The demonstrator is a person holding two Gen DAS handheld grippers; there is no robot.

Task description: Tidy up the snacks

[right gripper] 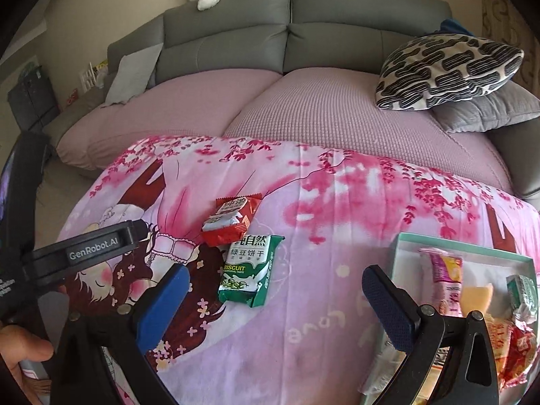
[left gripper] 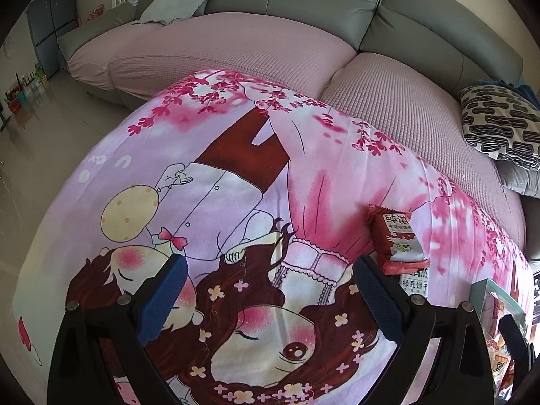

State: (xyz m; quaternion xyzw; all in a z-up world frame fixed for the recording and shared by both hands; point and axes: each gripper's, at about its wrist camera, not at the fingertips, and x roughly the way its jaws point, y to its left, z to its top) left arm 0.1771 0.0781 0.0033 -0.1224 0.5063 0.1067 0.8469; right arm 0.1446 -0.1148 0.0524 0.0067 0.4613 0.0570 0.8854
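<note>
A red snack packet [right gripper: 232, 221] lies on the pink cartoon cloth [right gripper: 320, 303], overlapping the top of a green biscuit packet [right gripper: 248, 271]. A pale green box [right gripper: 455, 243] at the right holds several snack packets [right gripper: 445, 280]. My right gripper [right gripper: 275, 297] hangs open just short of the green packet, nothing between its blue pads [right gripper: 165, 303]. My left gripper [left gripper: 270, 293] is open over bare cloth; the red packet [left gripper: 396, 239] lies beyond its right finger, and the green packet [left gripper: 414, 283] peeks out behind that finger. The left gripper's black body [right gripper: 84, 246] shows at the left of the right wrist view.
A sofa with pink seat covers [right gripper: 303, 108] lies right behind the cloth. A black-and-white patterned cushion [right gripper: 445, 71] and a grey cushion [right gripper: 486, 111] sit at its right end. A person's hand [right gripper: 23, 351] shows at lower left. Tiled floor [left gripper: 40, 155] lies to the left.
</note>
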